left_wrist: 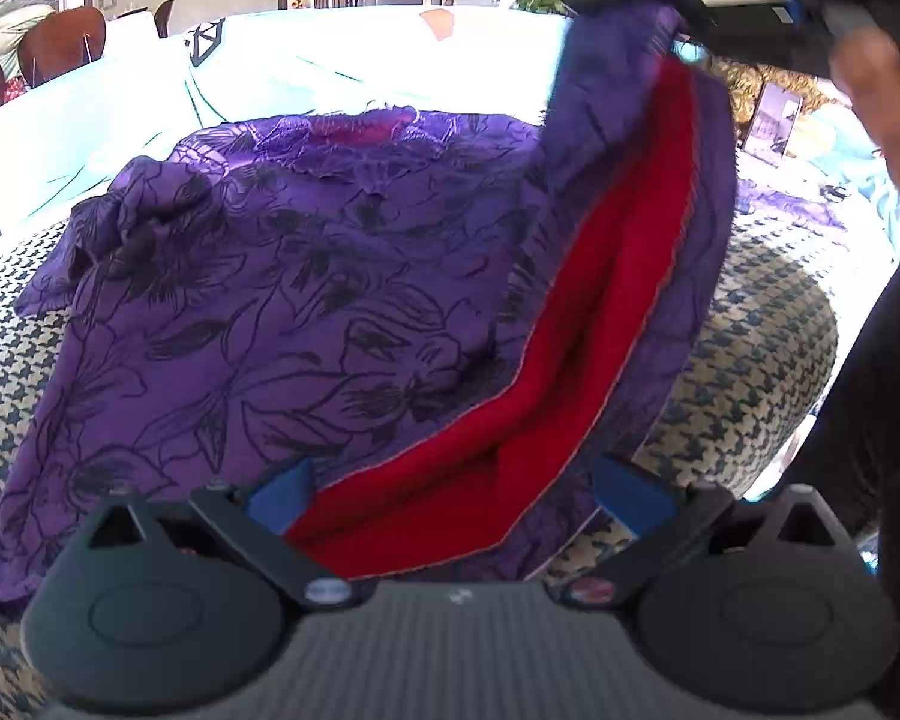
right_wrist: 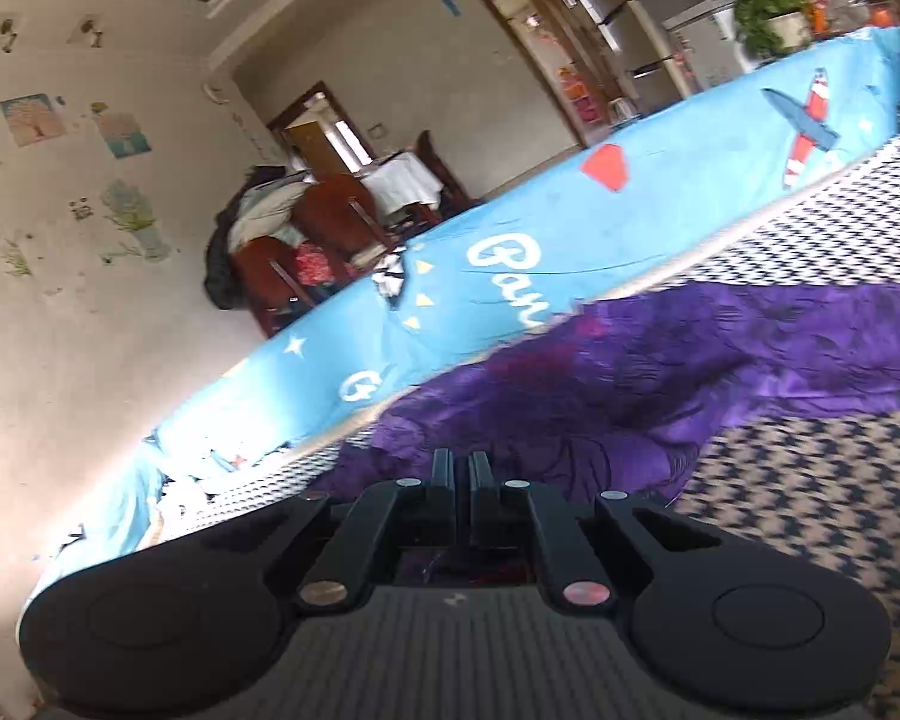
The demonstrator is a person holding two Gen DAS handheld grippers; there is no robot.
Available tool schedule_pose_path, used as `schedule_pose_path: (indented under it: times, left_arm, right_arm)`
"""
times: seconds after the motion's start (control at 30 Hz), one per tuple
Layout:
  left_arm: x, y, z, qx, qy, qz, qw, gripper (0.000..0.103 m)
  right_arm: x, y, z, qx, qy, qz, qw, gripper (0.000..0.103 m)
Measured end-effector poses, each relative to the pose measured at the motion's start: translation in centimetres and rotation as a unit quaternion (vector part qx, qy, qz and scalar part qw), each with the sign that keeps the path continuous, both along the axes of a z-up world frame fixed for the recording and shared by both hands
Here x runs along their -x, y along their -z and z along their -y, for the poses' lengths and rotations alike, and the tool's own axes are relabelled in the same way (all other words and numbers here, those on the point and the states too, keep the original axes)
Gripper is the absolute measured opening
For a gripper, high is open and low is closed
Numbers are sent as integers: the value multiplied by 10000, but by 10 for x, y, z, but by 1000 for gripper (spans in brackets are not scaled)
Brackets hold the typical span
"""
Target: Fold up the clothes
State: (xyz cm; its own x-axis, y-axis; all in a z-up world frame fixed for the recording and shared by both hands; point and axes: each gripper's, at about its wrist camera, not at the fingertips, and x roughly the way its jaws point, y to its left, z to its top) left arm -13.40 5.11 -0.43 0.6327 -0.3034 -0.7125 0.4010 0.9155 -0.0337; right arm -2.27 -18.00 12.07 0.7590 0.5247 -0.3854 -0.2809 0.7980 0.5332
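Purple garment [left_wrist: 270, 312], dark floral print with red lining [left_wrist: 600, 330], lies spread on a houndstooth-patterned surface [left_wrist: 750, 372], probably a sofa seat or bed; cannot tell which. A blue printed cover [right_wrist: 570, 240] runs along its far edge.

Right hand-held gripper [right_wrist: 462, 480]: fingers clenched together in its own view. From the left wrist view it sits at top right, with one edge of the garment drawn up to it, so the lining faces out along the raised fold. Judged to be grasping that edge; the pinch point itself is blurred.

Left hand-held gripper [left_wrist: 456, 498]: fingers spread wide, released, nothing pressed between the blue pads [left_wrist: 282, 498]. The near hem lies in the gap just ahead of them.

Progress, as judged: early. Body of the garment is laid out mostly flat, the far-left sleeve [left_wrist: 120, 228] bunched. First fold appears begun, one side lifted, not laid over. Left to do: carry the raised edge across, tuck the sleeve, fold again, smooth.

Risk: thin fabric may slip from the pinch.
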Motion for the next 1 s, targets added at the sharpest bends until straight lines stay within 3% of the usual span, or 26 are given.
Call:
schedule_pose_path:
  times: [0.23, 0.3, 0.4, 0.6, 0.67, 0.83, 1.0]
  left_arm:
    - [-3, 2, -3, 72, -100, -45, 9999, 103]
    - [-4, 4, -3, 43, -147, -80, 9999, 103]
    - [-8, 6, -5, 33, -254, -157, 9995, 103]
    - [-13, 7, -9, 238, -427, -204, 9986, 103]
    - [-13, 8, -8, 221, -433, -199, 9986, 103]
    - [-12, 9, -9, 186, -488, -191, 9985, 103]
    - [-12, 7, -17, 298, -628, -232, 9973, 103]
  right_arm:
    - [-41, 29, -47, 197, -642, -800, 9945, 11]
    - [-36, 32, -39, -88, -683, -645, 9955, 15]
    - [-24, 25, -23, -191, -553, -429, 9974, 33]
    - [5, 23, 0, 363, -228, -235, 9988, 36]
    - [15, 27, 0, 531, -234, -254, 9980, 41]
    - [29, 40, -27, 906, -696, -239, 9932, 49]
    - [37, 50, -68, 1630, -1167, 62, 9797, 59]
